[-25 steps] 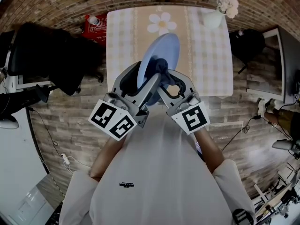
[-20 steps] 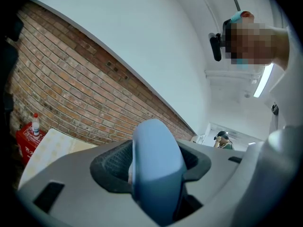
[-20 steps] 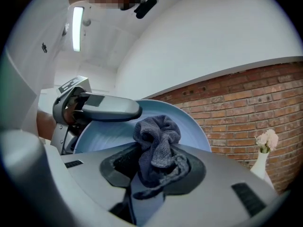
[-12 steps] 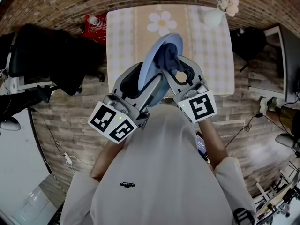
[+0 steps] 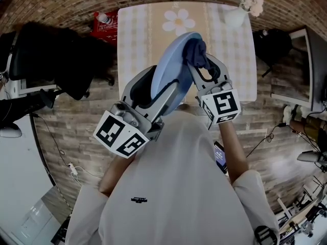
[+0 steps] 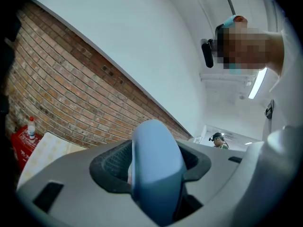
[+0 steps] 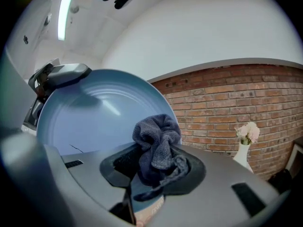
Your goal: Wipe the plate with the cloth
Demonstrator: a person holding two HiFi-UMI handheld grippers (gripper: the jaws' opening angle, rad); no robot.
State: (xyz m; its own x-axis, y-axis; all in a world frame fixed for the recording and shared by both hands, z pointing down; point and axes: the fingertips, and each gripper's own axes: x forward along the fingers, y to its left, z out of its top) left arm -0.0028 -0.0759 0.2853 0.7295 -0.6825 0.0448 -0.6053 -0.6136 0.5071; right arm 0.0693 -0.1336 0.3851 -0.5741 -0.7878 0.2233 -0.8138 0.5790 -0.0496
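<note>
A light blue plate [image 5: 171, 70] is held on edge above the table, its rim clamped in my left gripper [image 5: 162, 93]; in the left gripper view the plate's rim [image 6: 156, 167] fills the gap between the jaws. My right gripper [image 5: 196, 60] is shut on a bunched dark blue cloth [image 5: 194, 52], which presses against the plate's upper face near its far rim. In the right gripper view the cloth [image 7: 157, 145] sits between the jaws with the plate's face [image 7: 94, 115] behind it.
Below lies a table [image 5: 138, 40] with a checked cloth and a daisy print [image 5: 177, 19]. A white vase with pale flowers [image 5: 240, 11] stands at its far right corner. A red box with a bottle [image 5: 102, 22] sits left of the table, next to a dark chair [image 5: 56, 60].
My right gripper has slid the cloth up the plate's face, from near the middle toward the far rim. The left gripper holds the plate about where it was.
</note>
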